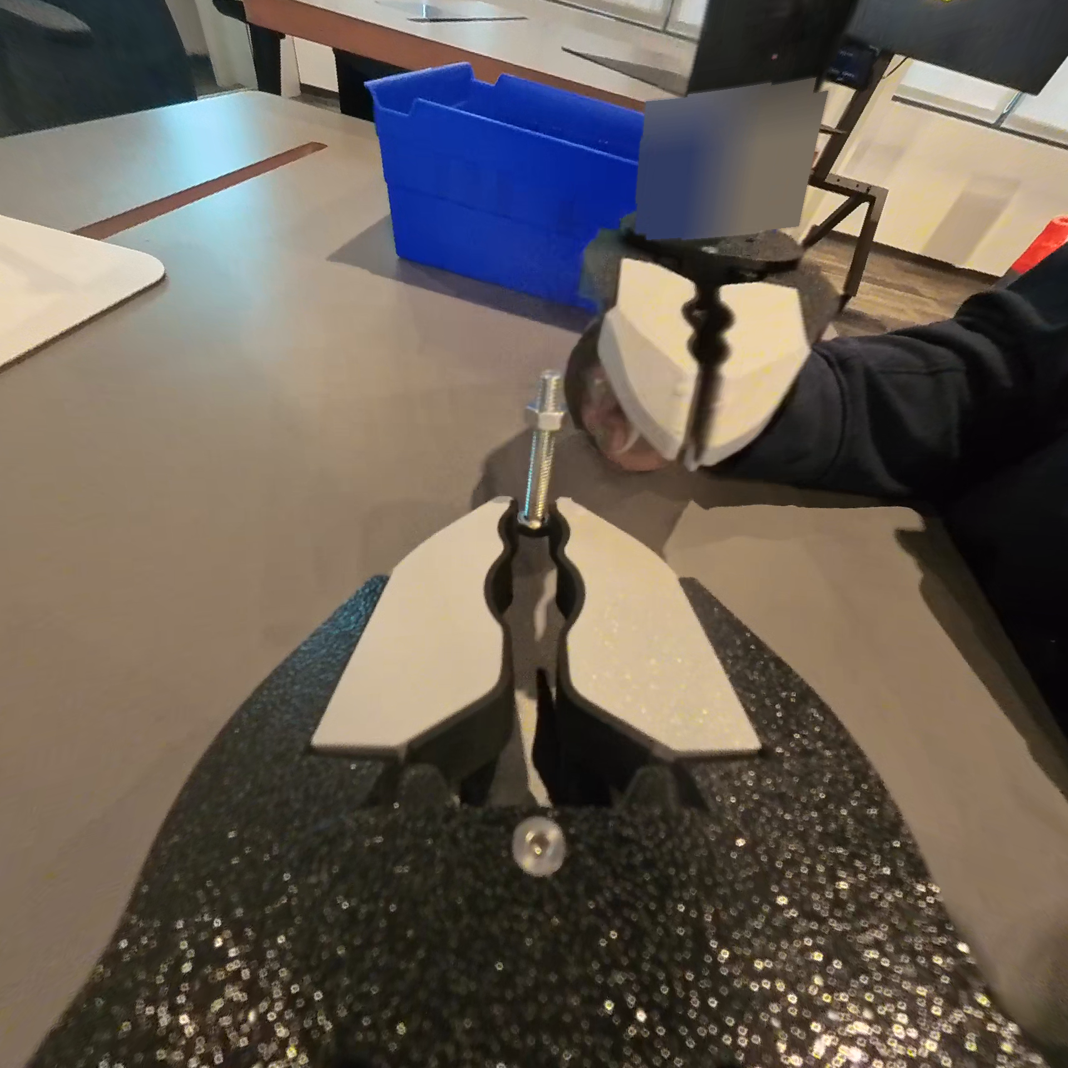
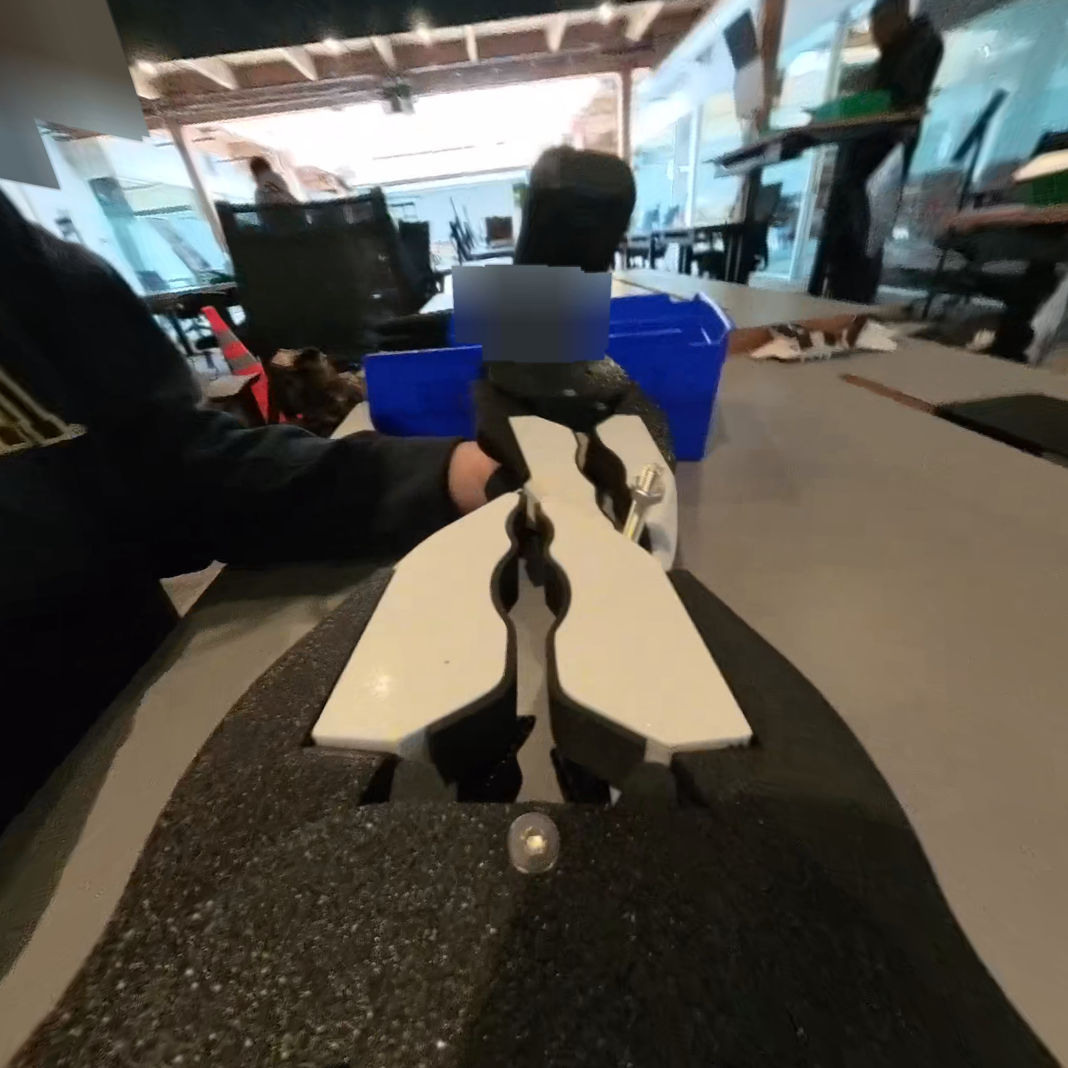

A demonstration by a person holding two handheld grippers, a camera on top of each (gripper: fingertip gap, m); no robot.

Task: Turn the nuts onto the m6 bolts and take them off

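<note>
Grey table [image 1: 243,462], blue bin [image 1: 503,191], bolt [image 1: 537,456] with nut [image 1: 541,414]

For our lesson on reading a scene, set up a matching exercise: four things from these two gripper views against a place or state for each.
Things:
1 bolt
2 nut
3 blue bin
4 right gripper

States:
A shut, holding nothing
B threaded near the tip
C clamped in the left gripper
D stands at the grey table's far edge

Pairs: 1-C, 2-B, 3-D, 4-A
</note>
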